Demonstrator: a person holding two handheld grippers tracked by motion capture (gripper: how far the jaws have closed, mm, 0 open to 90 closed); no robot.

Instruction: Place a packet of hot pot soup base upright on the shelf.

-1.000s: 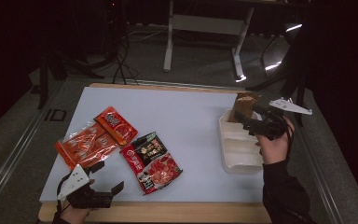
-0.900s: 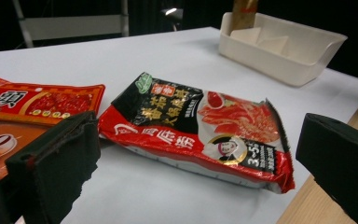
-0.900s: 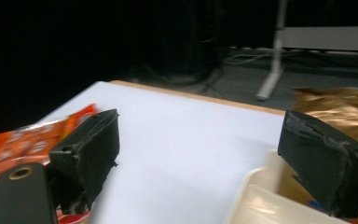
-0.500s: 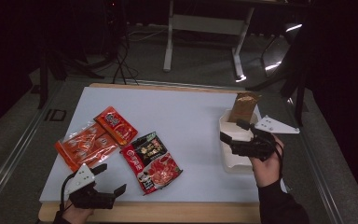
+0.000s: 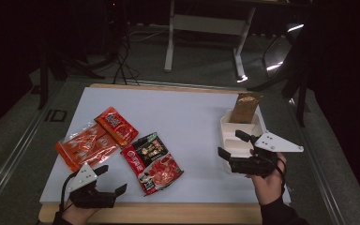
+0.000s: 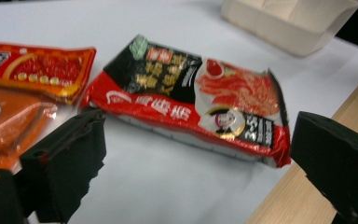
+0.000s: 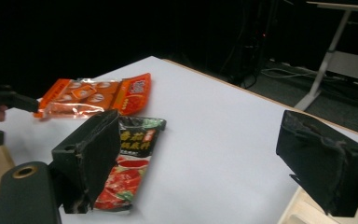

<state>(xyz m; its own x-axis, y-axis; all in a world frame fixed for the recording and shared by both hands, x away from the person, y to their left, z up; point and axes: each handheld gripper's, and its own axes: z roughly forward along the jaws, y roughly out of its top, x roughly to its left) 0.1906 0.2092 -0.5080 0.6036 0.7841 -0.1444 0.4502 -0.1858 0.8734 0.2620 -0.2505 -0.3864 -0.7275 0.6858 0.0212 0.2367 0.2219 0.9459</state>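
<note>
A red and black noodle packet [image 5: 152, 161] lies flat near the table's front, with a red-orange sachet [image 5: 117, 124] and an orange sachet pack [image 5: 84, 146] to its left. My left gripper [image 5: 111, 180] rests at the front left edge, open. Its jaws have just been closing a little with nothing between them, and the noodle packet [image 6: 191, 98] lies just ahead of it. My right gripper [image 5: 229, 144] is open and empty beside the near left corner of the white tray [image 5: 224, 124]. It points toward the noodle packet [image 7: 130, 163]. A brown bag [image 5: 246, 107] stands at the tray's far end.
The white tabletop [image 5: 183, 112] has a wooden front edge [image 5: 168, 213]. Behind the table are a dark floor, cables and a desk frame [image 5: 206, 23]. In the right gripper view the left gripper [image 7: 0, 100] shows at the far left, beside the orange sachets [image 7: 88, 95].
My right gripper has come from above the tray's far end toward the table's front and left, and a little lower. The left hand has stayed in place.
</note>
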